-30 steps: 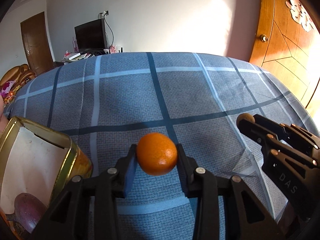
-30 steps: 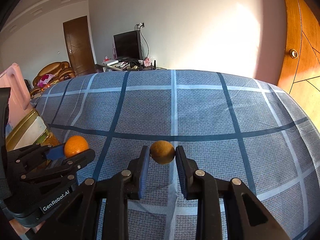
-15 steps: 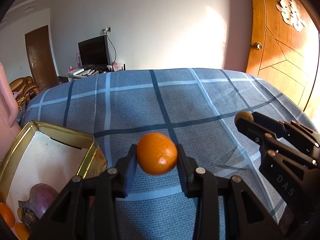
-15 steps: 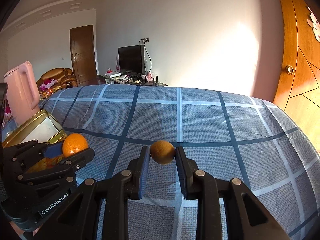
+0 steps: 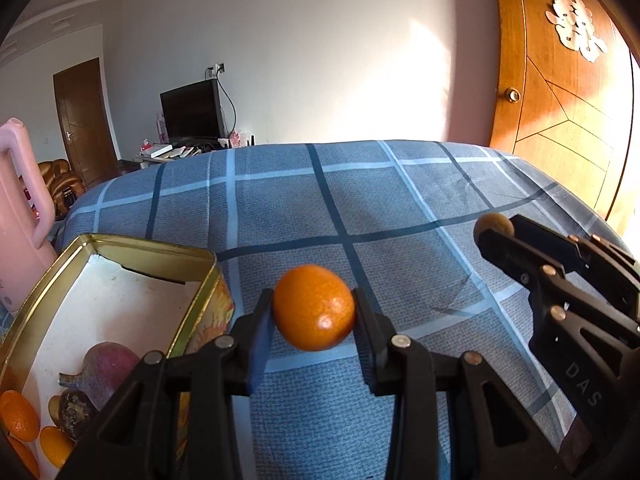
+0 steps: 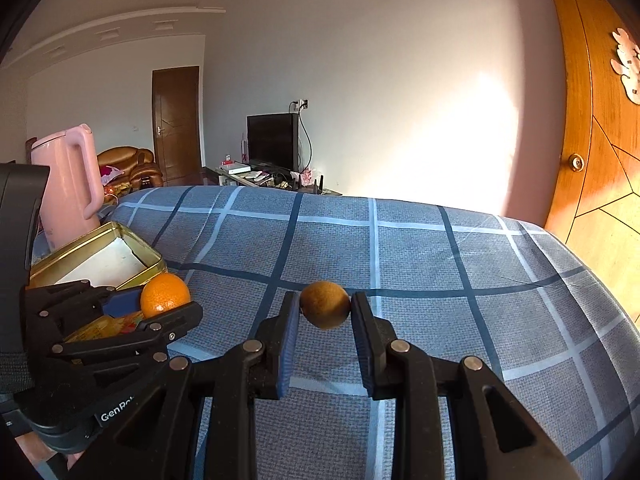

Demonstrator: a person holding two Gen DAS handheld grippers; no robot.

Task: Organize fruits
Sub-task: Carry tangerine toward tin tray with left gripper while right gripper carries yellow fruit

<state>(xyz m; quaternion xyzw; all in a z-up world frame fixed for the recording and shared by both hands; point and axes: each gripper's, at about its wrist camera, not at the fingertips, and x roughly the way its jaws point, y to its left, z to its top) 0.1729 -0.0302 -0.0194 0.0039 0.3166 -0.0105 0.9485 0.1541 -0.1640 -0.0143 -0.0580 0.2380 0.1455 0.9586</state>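
My left gripper (image 5: 314,314) is shut on an orange (image 5: 314,307), held above the blue checked cloth just right of a gold tin (image 5: 208,268). Inside the tin lie a purple-red fruit (image 5: 106,362), a dark brown fruit (image 5: 76,408) and several small oranges (image 5: 18,414). My right gripper (image 6: 325,312) is shut on a small brown fruit (image 6: 325,305). In the left wrist view the right gripper (image 5: 490,232) comes in from the right with that brown fruit (image 5: 489,224) at its tip. The right wrist view shows the left gripper (image 6: 168,304) with the orange (image 6: 165,295) near the tin (image 6: 154,258).
A pink kettle (image 6: 72,184) stands behind the tin at the left. The blue checked cloth (image 5: 380,200) covers a wide surface ahead. A wooden door (image 5: 560,100) is at the right; a television (image 6: 272,140) stands against the far wall.
Both grippers have moved back and tilted up a little with their fruit still held. The tin's inside and the pink kettle have come further into view at the left.
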